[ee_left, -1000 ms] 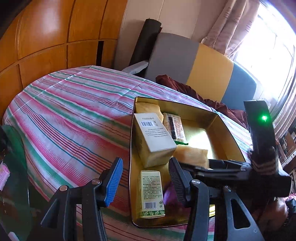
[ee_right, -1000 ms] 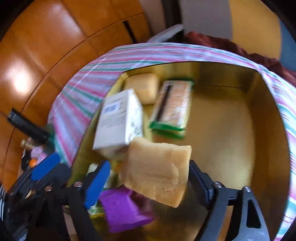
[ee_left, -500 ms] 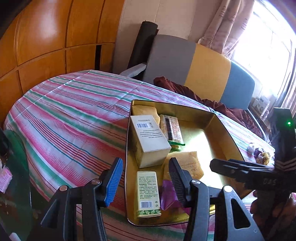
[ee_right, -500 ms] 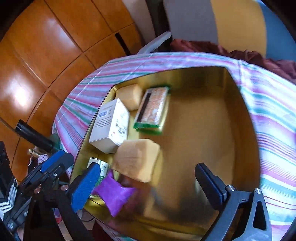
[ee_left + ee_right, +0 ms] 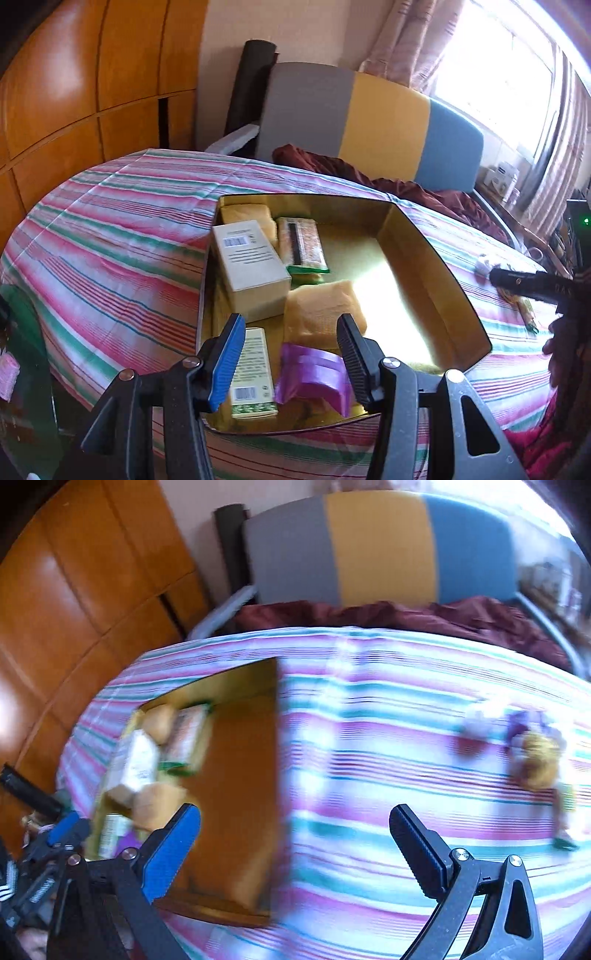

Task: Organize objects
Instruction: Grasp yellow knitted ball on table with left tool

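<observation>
A striped cloth (image 5: 110, 236) in pink, green and white covers a bed or table. A wide, shallow gold tray (image 5: 436, 273) sits on it. Behind stand orange wood panels (image 5: 74, 92), a grey, yellow and blue headboard (image 5: 369, 122) and a bright curtained window (image 5: 498, 74).

Inside the tray, toward its left side, lie a white box (image 5: 251, 269), a tan sponge-like block (image 5: 321, 314), a green-edged packet (image 5: 301, 249), a narrow green-and-white box (image 5: 253, 373) and a purple packet (image 5: 314, 376). A second tan block (image 5: 247, 216) fills the far left corner.

The left gripper (image 5: 291, 360) hangs over the tray's near edge, tilted downward, its jaws partly apart and gripping nothing; the purple packet and narrow box lie below and between them.

The right gripper (image 5: 295, 849) hovers over bare cloth to the right of the tray, its jaws just opened wide and empty. Small blurred items (image 5: 535, 760), too smeared to identify, lie on the cloth farther right.
</observation>
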A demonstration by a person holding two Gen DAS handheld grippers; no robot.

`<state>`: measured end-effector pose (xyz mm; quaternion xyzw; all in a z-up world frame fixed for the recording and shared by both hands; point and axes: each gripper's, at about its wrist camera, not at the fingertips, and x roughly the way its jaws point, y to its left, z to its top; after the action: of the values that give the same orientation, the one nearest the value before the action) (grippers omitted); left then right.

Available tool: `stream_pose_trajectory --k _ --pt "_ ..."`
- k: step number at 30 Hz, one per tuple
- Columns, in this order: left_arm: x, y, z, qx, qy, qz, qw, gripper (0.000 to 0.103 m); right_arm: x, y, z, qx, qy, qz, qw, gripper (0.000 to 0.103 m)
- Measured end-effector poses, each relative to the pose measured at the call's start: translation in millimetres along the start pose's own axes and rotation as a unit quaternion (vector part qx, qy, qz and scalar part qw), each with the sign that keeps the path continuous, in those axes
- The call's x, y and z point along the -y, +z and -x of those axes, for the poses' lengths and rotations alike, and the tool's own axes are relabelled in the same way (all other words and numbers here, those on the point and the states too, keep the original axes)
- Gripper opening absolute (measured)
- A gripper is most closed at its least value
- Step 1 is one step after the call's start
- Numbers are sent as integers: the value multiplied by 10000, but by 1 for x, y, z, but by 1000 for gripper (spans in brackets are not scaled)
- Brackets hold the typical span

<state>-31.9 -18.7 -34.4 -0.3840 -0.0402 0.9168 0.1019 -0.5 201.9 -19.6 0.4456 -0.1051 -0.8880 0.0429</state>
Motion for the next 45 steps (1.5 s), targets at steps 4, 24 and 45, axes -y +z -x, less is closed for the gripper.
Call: stream_pose_trajectory --k 4,24,45 --pt "13 2 -4 -109 -134 -135 9998 52 61 7 23 148 -596 -366 9974 103" --pt "186 32 -25 -347 -1386 -1579 9771 53 310 -40 80 841 -1424 -4159 8942 103" --pt "377 47 -142 -1436 -2489 -1775 9412 92 317 -52 74 969 -479 -4665 8779 103"
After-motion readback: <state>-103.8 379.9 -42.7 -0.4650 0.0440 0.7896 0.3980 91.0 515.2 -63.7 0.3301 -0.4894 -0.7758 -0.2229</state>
